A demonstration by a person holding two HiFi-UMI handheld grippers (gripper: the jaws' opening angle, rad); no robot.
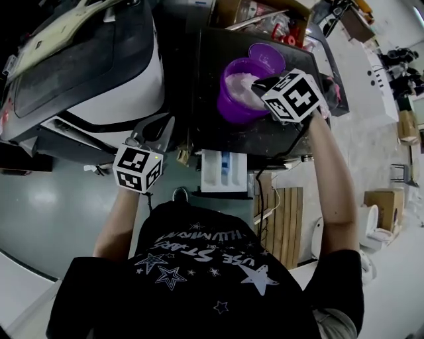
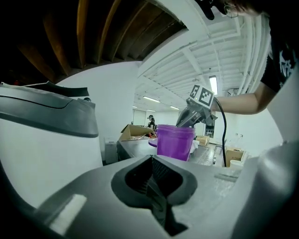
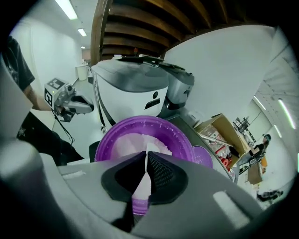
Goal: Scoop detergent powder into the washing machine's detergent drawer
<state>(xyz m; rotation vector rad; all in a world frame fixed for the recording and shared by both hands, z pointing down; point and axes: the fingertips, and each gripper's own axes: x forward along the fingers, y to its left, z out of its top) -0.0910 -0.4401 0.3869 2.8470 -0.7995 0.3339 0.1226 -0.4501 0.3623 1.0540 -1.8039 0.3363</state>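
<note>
The right gripper [image 1: 260,85] hangs over the open purple bucket [image 1: 230,106], which stands on a dark countertop [image 1: 212,136]. In the right gripper view its jaws [image 3: 145,156] are almost together, pinched on a thin white strip that looks like the scoop handle [image 3: 146,148]. The rest of the scoop cannot be made out. White detergent powder [image 1: 240,86] fills the bucket's bottom, and specks of it cling to the inner wall [image 3: 140,122]. The bucket's purple lid [image 1: 267,56] lies flat just behind the bucket, touching or nearly touching it.

The white detergent drawer [image 1: 215,173] juts open from the near edge of the dark countertop, below the bucket in the head view, with a blue insert in one compartment. It is well apart from the right gripper.

The left gripper [image 1: 165,126] is held off to the left of the drawer, between the dark countertop and a white washing machine [image 1: 99,86] with a dark lid. Its jaws [image 2: 150,161] are closed on each other with nothing between them, and they point level toward the bucket [image 2: 175,142]. A cardboard box [image 1: 265,16] of clutter sits at the far edge of the dark countertop.
</note>
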